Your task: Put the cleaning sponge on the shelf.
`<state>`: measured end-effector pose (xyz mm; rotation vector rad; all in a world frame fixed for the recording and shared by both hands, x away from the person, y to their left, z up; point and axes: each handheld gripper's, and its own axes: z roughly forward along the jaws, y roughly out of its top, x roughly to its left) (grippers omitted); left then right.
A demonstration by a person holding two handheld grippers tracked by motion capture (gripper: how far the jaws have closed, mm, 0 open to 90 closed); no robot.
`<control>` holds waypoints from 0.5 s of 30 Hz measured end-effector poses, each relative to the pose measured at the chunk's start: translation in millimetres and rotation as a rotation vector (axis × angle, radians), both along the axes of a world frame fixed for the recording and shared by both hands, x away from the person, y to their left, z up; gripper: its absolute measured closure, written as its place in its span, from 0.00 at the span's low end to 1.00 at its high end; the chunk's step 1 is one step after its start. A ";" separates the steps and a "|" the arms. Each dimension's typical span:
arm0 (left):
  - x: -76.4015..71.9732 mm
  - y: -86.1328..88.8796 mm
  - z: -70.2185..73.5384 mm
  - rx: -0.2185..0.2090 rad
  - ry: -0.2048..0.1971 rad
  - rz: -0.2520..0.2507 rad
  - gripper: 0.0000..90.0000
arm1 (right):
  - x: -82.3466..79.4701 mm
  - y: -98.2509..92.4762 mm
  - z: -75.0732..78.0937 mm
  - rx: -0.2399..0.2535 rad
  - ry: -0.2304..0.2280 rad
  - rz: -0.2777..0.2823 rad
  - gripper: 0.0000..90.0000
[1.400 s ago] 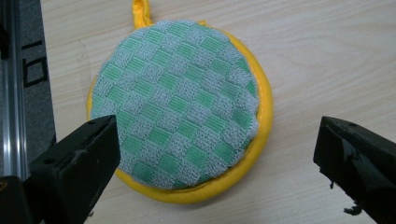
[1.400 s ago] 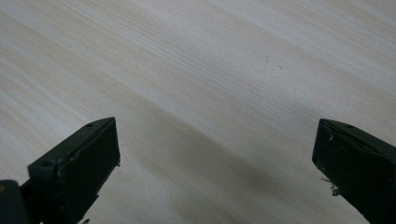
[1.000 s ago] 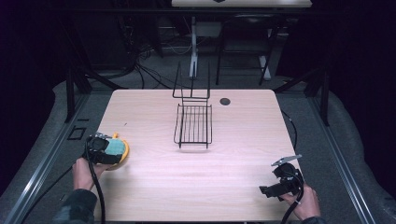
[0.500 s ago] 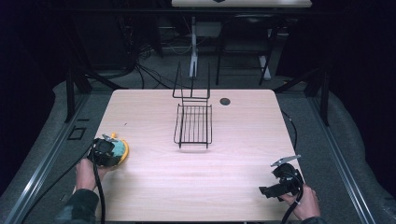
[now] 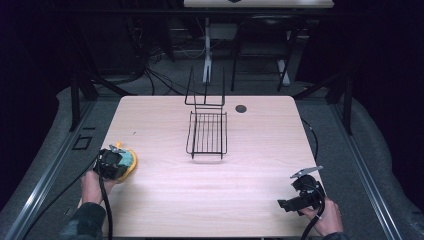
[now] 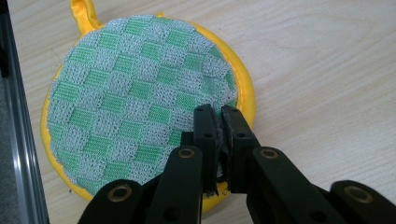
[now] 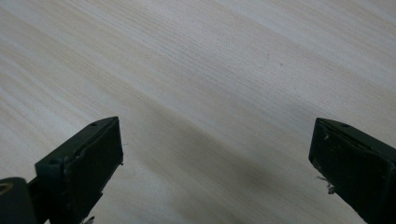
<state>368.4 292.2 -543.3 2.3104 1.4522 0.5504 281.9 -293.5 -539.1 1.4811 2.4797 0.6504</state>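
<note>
We see the pale wooden counter (image 5: 260, 170) first, with a black wire rack (image 5: 207, 131) standing near its middle. At about eight o'clock on the counter, near the edge, lies the round pot holder (image 6: 140, 102), green-and-grey checked with a yellow border. The left gripper (image 6: 219, 116) has just been closing its jaws, and they now pinch the pot holder's rim at roughly its five o'clock. At four o'clock on the counter, the right gripper (image 7: 215, 154) holds its jaws wide over bare wood.
</note>
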 end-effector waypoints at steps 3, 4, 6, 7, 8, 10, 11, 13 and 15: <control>-0.3 0.4 0.5 0.007 -0.007 -0.013 0.96 | 0.1 0.1 0.0 0.004 -0.003 -0.002 0.02; -0.5 0.7 0.6 0.004 -0.009 -0.012 0.97 | 0.2 0.1 0.0 0.003 -0.002 -0.003 0.02; -0.8 1.1 1.4 0.006 -0.011 -0.015 0.97 | 0.4 0.0 -0.3 0.001 -0.004 -0.001 0.02; -1.0 1.0 1.6 0.008 -0.013 -0.015 0.97 | 0.5 0.1 -0.5 0.003 -0.001 -0.001 0.02; -1.1 0.8 1.9 0.013 -0.017 -0.019 0.97 | 0.7 0.0 -0.8 -0.002 -0.001 0.001 0.02; -1.6 -0.1 2.8 0.026 -0.021 -0.022 0.97 | 0.7 0.0 -0.6 -0.005 0.007 0.002 0.02; -1.8 -0.4 3.4 0.037 -0.024 -0.026 0.97 | 0.7 -0.1 -0.6 -0.005 0.008 0.001 0.02; -2.1 -0.7 4.3 0.050 -0.028 -0.030 0.97 | 0.6 -0.3 -0.8 0.000 0.001 -0.002 0.02; -2.8 -1.4 6.1 0.072 -0.025 -0.036 0.98 | 0.6 -0.7 -0.4 -0.001 0.007 0.000 0.02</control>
